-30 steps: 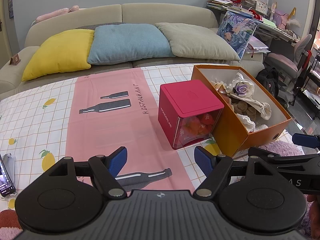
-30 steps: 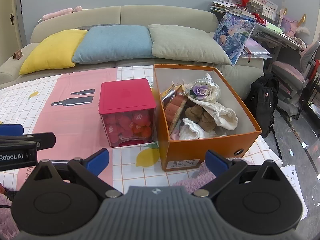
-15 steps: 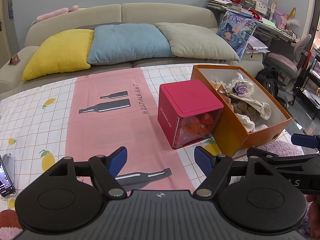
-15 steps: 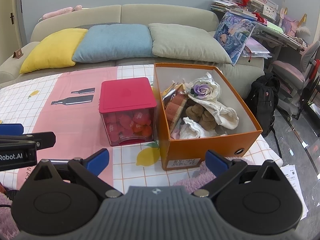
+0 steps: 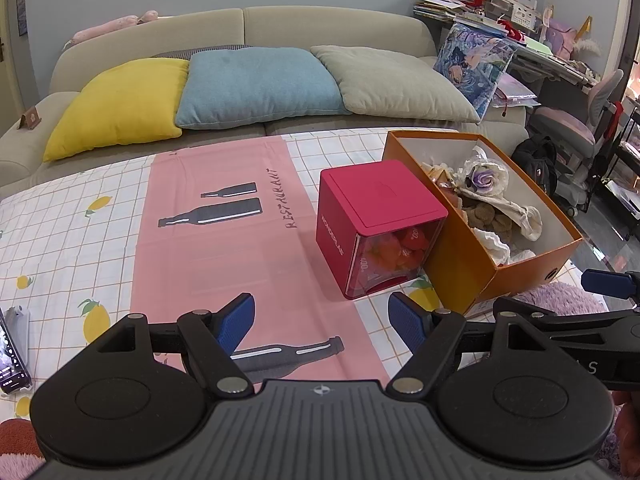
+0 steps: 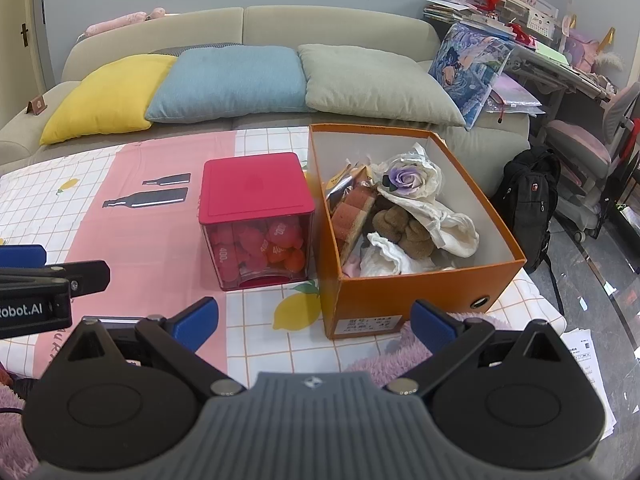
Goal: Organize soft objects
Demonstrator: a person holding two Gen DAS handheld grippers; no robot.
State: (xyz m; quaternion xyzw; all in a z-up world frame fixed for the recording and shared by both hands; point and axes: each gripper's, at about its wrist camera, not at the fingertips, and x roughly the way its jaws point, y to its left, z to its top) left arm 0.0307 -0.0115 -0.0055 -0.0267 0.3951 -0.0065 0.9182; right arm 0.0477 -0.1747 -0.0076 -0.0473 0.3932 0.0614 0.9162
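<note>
An orange cardboard box (image 6: 424, 298) stands open on the table, holding soft things: a purple fabric rose (image 6: 404, 178), a brown plush (image 6: 404, 226), white cloth (image 6: 448, 224) and a striped sponge (image 6: 354, 210). The box also shows in the left wrist view (image 5: 460, 256). A red-lidded clear cube (image 6: 256, 222) with red soft pieces stands left of it, also in the left wrist view (image 5: 376, 232). My left gripper (image 5: 322, 322) is open and empty above the pink cloth. My right gripper (image 6: 314, 320) is open and empty in front of the box.
A purple fluffy item (image 6: 384, 356) lies at the table's front edge by the box. A phone (image 5: 12, 354) lies at the left edge. A sofa with yellow (image 5: 120, 106), blue (image 5: 256, 80) and grey (image 5: 400, 82) cushions stands behind. A black backpack (image 6: 528, 200) sits on the floor.
The right wrist view has drifted slightly closer to the box and cube. Both grippers stay open and empty.
</note>
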